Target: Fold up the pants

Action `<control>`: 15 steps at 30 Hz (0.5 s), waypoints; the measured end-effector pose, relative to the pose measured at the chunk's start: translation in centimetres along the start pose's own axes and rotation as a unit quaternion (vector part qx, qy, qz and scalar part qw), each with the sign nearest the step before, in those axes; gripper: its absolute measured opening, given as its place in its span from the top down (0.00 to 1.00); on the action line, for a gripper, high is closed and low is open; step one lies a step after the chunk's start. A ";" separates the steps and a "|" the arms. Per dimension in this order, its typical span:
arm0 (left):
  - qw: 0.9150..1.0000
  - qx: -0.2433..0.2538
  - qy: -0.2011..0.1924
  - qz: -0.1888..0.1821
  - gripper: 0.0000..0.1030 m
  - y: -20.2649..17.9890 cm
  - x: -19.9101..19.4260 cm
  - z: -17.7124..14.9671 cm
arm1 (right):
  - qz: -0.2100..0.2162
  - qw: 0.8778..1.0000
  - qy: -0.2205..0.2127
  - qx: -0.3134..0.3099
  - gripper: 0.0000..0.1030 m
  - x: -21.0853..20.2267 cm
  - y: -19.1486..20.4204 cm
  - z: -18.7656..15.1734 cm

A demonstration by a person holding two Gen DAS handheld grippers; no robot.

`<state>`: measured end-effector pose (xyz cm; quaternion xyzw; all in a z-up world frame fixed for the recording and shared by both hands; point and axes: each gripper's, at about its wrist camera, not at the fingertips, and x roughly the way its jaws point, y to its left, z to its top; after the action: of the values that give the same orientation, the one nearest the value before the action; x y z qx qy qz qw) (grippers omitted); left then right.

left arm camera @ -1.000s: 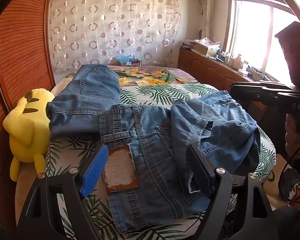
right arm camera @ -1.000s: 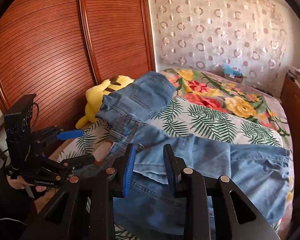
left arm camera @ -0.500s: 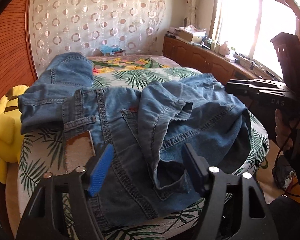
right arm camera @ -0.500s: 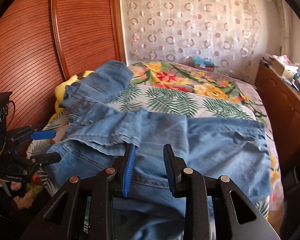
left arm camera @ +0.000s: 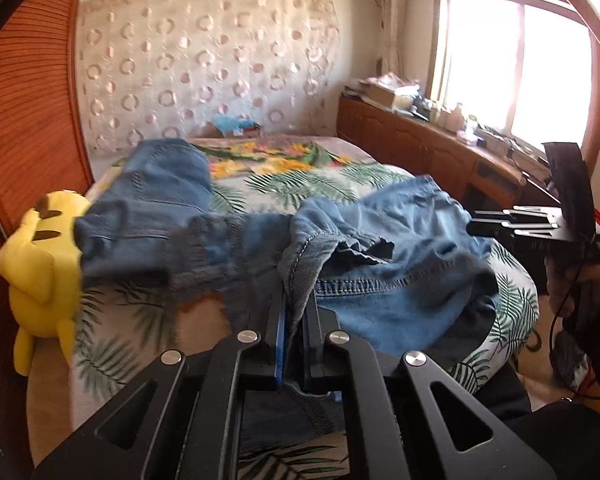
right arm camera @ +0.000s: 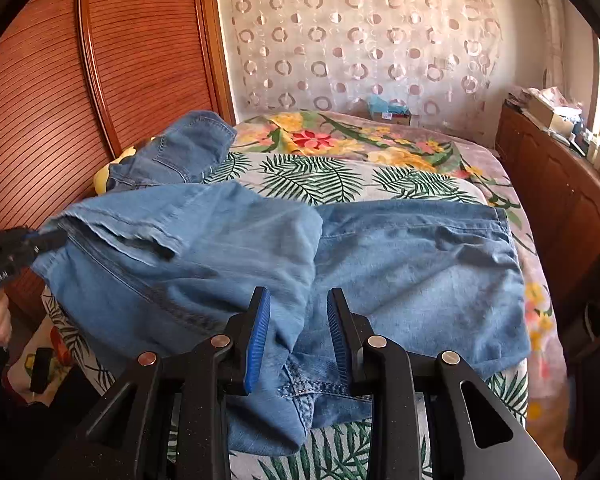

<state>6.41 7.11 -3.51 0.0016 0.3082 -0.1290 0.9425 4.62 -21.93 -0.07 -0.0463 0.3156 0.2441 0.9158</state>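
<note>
Blue denim pants (left arm camera: 380, 248) lie crumpled across a bed with a palm-leaf cover (left arm camera: 300, 184). My left gripper (left arm camera: 296, 304) is shut on a fold of the pants near their waist and lifts it off the bed. In the right wrist view the pants (right arm camera: 400, 256) spread across the bed's near end, and the left gripper (right arm camera: 40, 240) shows at the far left pinching their edge. My right gripper (right arm camera: 298, 320) is open, its blue pads astride a bunched ridge of denim, with a gap on each side.
A yellow plush toy (left arm camera: 40, 272) sits at the bed's left edge against a wooden slatted wardrobe (right arm camera: 60, 100). A second denim piece (left arm camera: 156, 192) lies behind. A wooden cabinet with clutter (left arm camera: 440, 136) runs along the window side. The right gripper (left arm camera: 516, 220) shows at the right.
My left gripper has closed on the pants' fold and raised it. My right gripper has moved lower and closer over the denim and stays open.
</note>
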 end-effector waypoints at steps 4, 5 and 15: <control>1.000 -0.018 0.007 0.025 0.93 2.6 -0.5 -0.4 | 0.011 1.000 -0.003 -0.006 0.70 0.0 1.1 0.1; 0.999 -0.022 0.015 0.027 0.93 3.0 -0.2 -0.7 | 0.015 1.000 -0.003 -0.007 0.70 0.2 1.2 0.1; 0.998 -0.032 0.051 0.023 0.90 3.6 1.3 -2.7 | 0.026 0.998 0.058 -0.022 0.70 6.6 2.5 -2.5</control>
<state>6.70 10.50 -6.75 -0.0152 0.3597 -0.0967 0.9279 6.51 -17.57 -5.88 -0.0726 0.3633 0.2718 0.8882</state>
